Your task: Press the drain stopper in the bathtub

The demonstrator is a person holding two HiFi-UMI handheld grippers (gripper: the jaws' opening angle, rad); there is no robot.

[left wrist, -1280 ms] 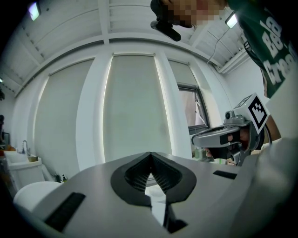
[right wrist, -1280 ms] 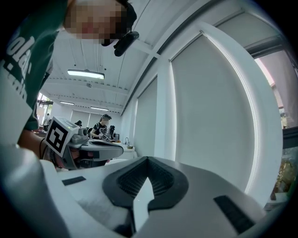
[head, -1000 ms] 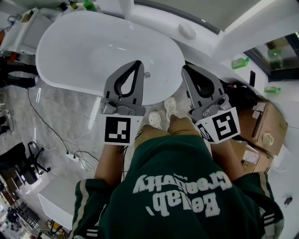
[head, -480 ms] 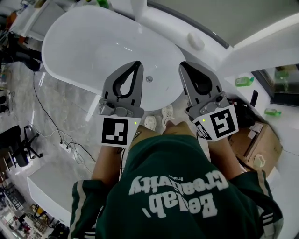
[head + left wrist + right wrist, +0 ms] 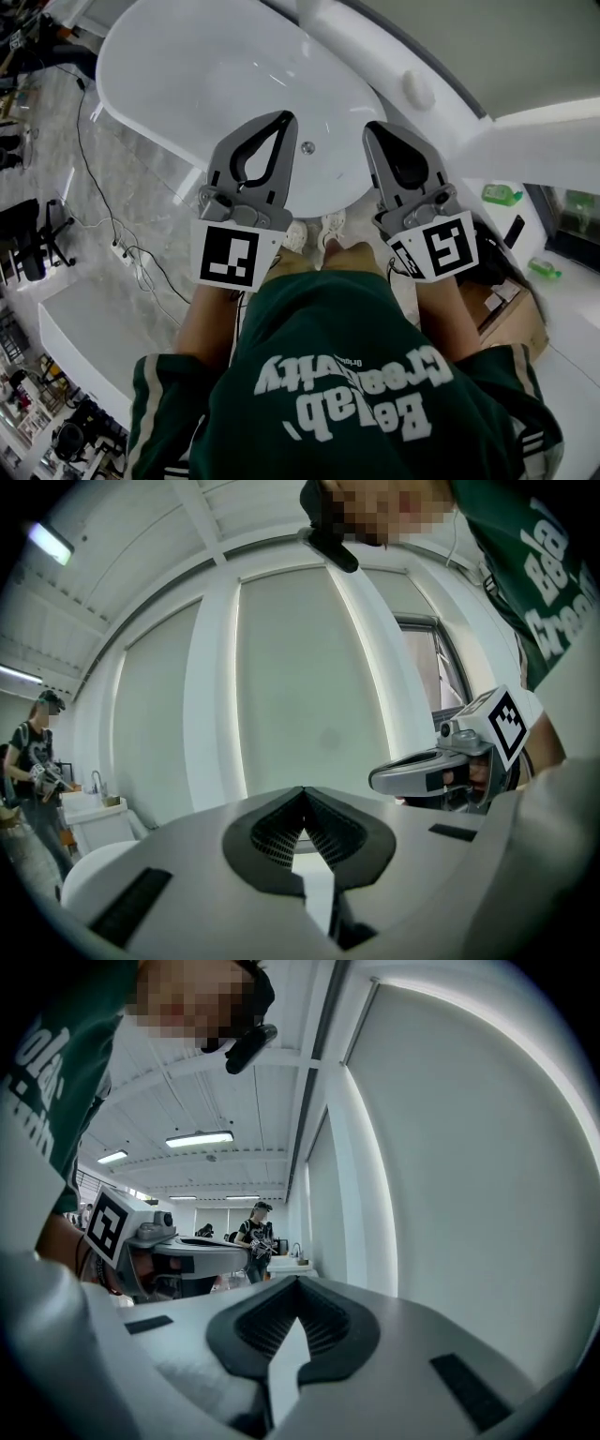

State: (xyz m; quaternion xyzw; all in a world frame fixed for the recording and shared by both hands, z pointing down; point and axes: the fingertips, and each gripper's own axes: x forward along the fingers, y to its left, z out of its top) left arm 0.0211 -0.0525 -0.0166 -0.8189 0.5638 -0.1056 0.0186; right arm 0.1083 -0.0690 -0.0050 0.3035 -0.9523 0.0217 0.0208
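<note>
Bathtub [image 5: 169,66], white, oval: drain stopper [image 5: 307,147] set in its floor near the end closest to the person, seen between the two tool tips. Left gripper [image 5: 283,119]: jaws pressed together, holding nothing, held over the tub's near rim. Right gripper [image 5: 373,129]: jaws likewise together, empty.

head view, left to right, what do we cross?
power strip → left gripper → drain stopper → right gripper → green bottle
</note>
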